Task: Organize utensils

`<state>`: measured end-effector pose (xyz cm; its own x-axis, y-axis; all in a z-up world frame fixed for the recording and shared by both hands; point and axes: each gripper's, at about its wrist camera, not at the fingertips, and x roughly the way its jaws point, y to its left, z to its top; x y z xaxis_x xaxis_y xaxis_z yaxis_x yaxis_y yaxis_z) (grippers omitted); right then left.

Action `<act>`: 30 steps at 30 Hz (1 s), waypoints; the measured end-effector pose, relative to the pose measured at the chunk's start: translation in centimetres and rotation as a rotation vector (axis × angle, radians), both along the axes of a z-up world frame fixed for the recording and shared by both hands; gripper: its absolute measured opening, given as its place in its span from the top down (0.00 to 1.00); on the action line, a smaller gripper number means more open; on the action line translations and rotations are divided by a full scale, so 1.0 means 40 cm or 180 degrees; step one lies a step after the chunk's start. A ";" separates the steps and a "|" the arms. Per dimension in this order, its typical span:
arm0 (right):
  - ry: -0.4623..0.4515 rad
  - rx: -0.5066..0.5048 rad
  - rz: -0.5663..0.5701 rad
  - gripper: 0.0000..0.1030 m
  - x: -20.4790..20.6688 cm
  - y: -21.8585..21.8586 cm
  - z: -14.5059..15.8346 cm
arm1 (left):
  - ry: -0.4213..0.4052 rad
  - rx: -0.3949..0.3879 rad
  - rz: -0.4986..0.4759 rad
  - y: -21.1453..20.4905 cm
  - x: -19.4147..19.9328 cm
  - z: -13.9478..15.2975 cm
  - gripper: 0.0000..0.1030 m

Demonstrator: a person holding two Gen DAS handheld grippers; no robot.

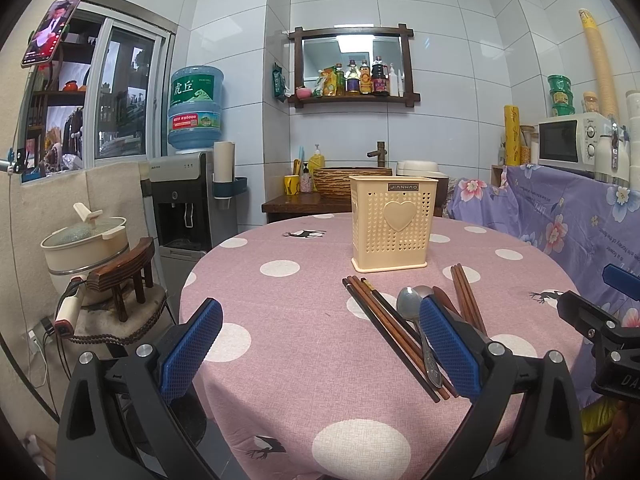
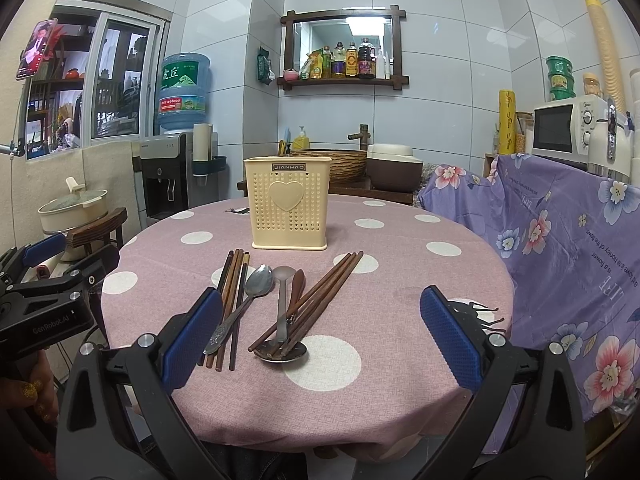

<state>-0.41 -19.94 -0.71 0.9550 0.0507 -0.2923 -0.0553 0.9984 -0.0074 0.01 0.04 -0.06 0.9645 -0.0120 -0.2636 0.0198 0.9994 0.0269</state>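
Observation:
A cream perforated utensil holder [image 1: 391,225] [image 2: 289,208] with a heart stands upright on the pink dotted table [image 1: 304,352] [image 2: 400,276]. In front of it lie a left bundle of brown chopsticks [image 2: 233,300] [image 1: 394,334], a metal spoon [image 2: 256,284] [image 1: 410,306], a second metal spoon [image 2: 282,312], a brown wooden spoon [image 2: 297,286] and a right bundle of chopsticks [image 2: 320,296] [image 1: 466,296]. My left gripper [image 1: 320,344] is open and empty above the table's near left. My right gripper [image 2: 320,340] is open and empty, just short of the utensils.
A water dispenser [image 1: 182,200] and a pot [image 1: 86,240] on a stool stand left of the table. A flowered purple cloth [image 2: 560,248] covers a counter at right, with a microwave [image 2: 564,130] on it. A sink [image 2: 332,162] is behind the table.

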 end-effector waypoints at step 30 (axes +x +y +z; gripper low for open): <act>0.0143 -0.0134 -0.0119 0.05 0.029 -0.002 -0.018 | 0.0302 -0.0020 0.0028 0.019 0.038 -0.029 0.05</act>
